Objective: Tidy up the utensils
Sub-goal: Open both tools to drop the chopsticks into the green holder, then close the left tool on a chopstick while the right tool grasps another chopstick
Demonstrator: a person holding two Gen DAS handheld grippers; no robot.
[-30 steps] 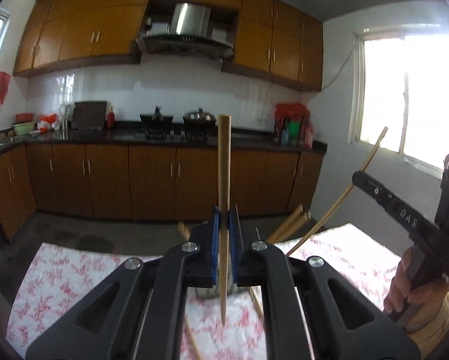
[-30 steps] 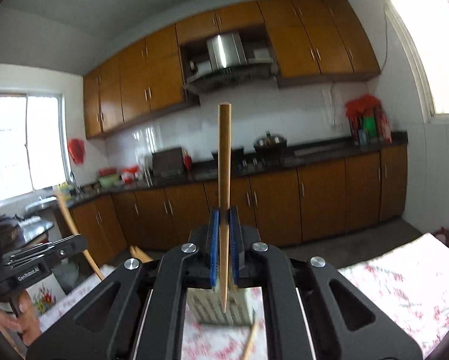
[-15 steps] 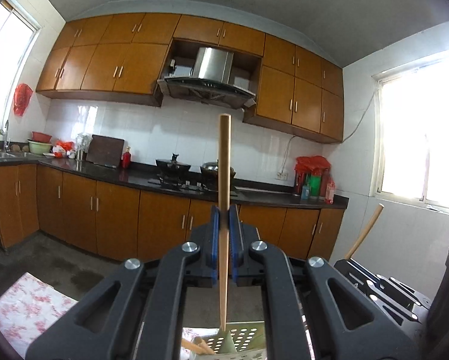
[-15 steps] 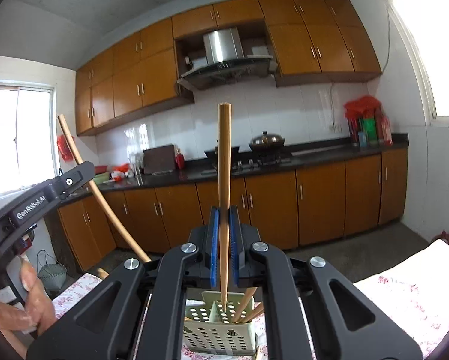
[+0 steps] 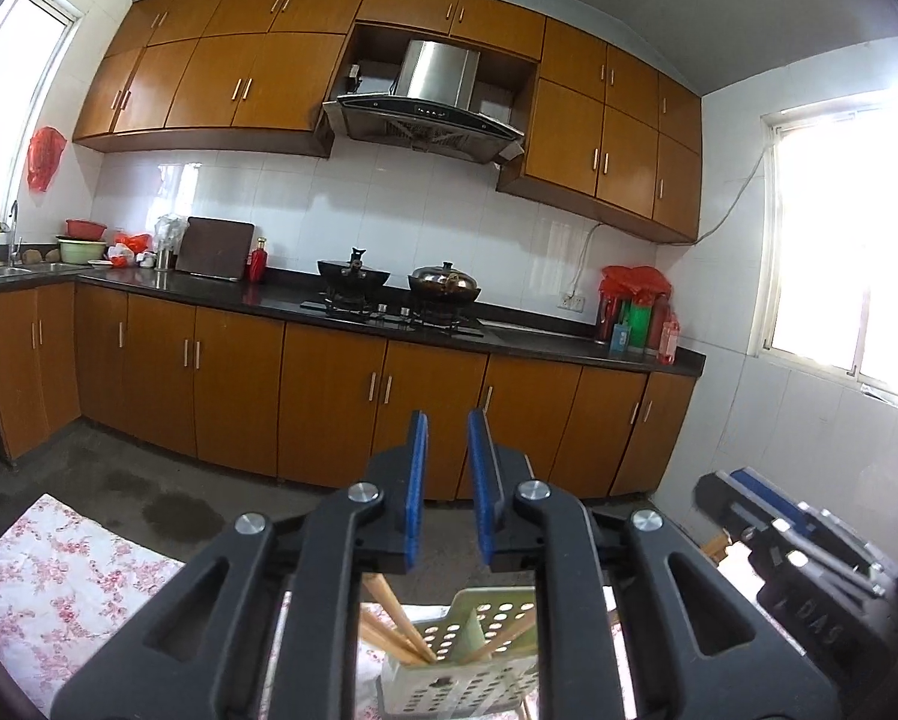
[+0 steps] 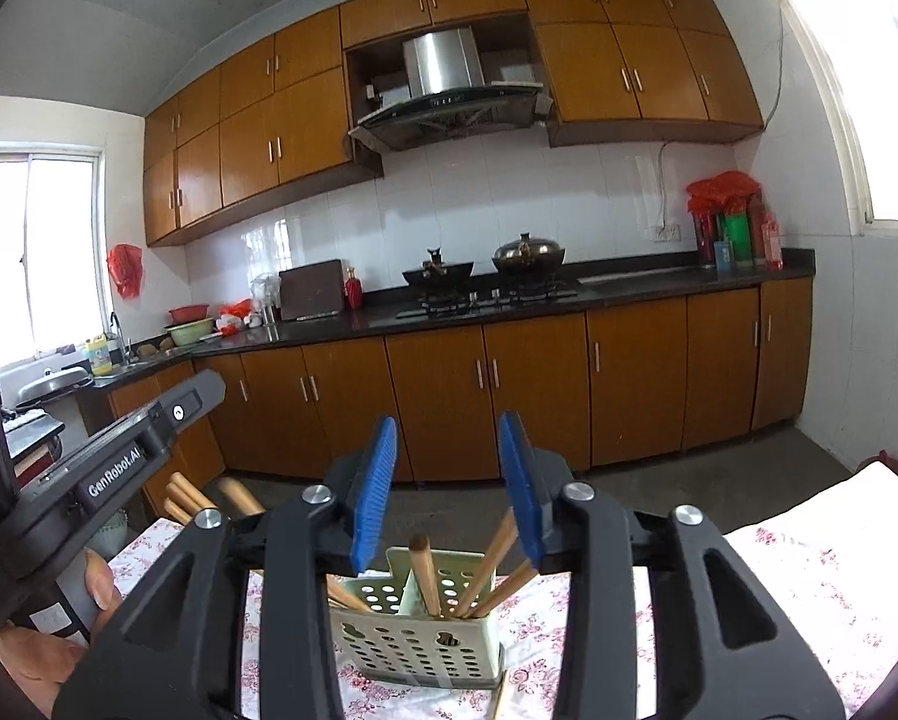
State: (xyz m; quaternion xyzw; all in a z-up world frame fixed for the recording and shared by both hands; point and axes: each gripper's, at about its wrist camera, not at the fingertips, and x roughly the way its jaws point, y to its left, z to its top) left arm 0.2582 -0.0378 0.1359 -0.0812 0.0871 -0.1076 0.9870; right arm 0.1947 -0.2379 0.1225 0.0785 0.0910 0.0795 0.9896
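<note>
Both hand-held grippers, left (image 5: 447,489) and right (image 6: 447,489), empty, jaws apart above caddy (image 6: 416,630); chopsticks (image 6: 423,573) dropped in; next, fetching another.

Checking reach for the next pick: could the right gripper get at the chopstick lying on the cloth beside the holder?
Probably yes. The right gripper is open and empty above the holder; the loose chopstick lies on the tablecloth just right of it, nothing covering it.

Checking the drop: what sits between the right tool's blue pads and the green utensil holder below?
Only chopsticks standing in the holder, beneath the open right tool; right wrist view.
</note>
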